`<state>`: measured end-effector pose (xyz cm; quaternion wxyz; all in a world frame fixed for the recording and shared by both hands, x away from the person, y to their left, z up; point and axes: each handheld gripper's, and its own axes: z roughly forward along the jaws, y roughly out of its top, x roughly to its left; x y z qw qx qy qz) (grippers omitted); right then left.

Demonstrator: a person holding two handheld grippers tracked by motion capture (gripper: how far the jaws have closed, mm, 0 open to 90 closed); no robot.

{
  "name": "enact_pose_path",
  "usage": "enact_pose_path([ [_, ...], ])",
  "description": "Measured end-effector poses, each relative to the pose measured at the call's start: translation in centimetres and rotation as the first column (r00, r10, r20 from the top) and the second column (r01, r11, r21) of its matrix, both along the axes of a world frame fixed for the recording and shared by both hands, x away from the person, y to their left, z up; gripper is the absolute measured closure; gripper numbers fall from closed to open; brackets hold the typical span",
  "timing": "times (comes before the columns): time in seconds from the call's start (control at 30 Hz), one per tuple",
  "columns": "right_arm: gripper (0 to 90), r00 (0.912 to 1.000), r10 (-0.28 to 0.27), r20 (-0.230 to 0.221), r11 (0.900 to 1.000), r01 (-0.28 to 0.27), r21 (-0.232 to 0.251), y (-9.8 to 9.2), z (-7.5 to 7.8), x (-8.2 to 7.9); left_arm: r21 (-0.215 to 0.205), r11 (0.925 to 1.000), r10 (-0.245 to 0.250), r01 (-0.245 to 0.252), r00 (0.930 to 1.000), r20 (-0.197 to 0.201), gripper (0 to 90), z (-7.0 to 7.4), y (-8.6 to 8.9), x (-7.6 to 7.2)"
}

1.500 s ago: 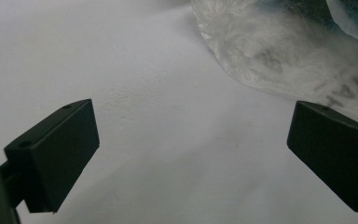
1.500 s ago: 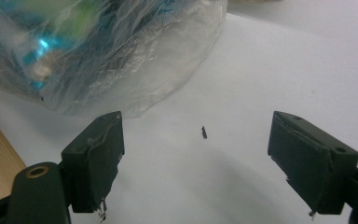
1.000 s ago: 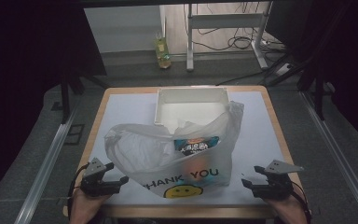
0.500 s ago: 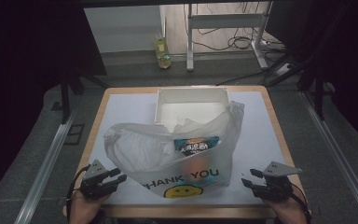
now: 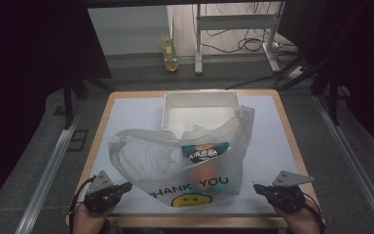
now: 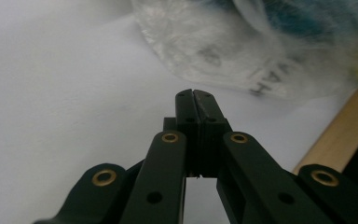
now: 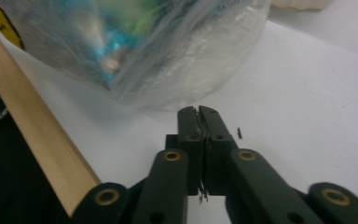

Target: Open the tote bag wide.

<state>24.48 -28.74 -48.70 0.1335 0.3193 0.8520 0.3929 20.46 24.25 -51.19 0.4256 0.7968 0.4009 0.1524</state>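
A translucent plastic bag [image 5: 175, 156] printed "THANK YOU" with a yellow smiley lies in the middle of the white table top [image 5: 272, 141]. A blue snack packet [image 5: 204, 151] shows through it. My left gripper [image 5: 126, 186] rests at the near left corner, pointing at the bag and a little short of it. Its jaws have just been closing and now meet with nothing between them [image 6: 194, 93]. My right gripper [image 5: 256, 187] sits at the near right, also apart from the bag [image 7: 144, 51]. Its jaws have just been closing too and stand shut and empty [image 7: 199, 109].
A shallow white tray [image 5: 199, 97] stands at the back of the table, partly behind the bag. The wooden table edge [image 7: 32, 140] runs close to both grippers. On the floor beyond are a green bottle [image 5: 170, 53], a metal stand and cables.
Both grippers' jaws have gone from spread apart to closed. The hands have stayed near the front corners and the bag has not moved.
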Motion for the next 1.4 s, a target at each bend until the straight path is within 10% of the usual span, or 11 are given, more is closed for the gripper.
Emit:
enact_pose_path([
  [0.43,88.8,0.9963,0.082,-0.025,0.992,-0.079,0.094,1.5,1.2,-1.5,-0.096,0.9874,-0.127,0.126,0.9918,-0.009,89.1,1.2,-2.1,-3.6],
  [0.87,87.1,0.9893,0.141,-0.036,0.978,-0.134,0.157,3.6,2.5,-2.5,-0.161,0.9657,-0.198,0.204,0.9788,0.053,86.3,3.8,-4.7,-4.1],
  [1.4,87.0,0.9925,0.1,-0.071,0.98,-0.085,0.179,4.6,1.9,1.9,-0.1,0.9896,-0.095,0.103,0.9921,0.081,86.2,3.2,-6.4,1.0],
])
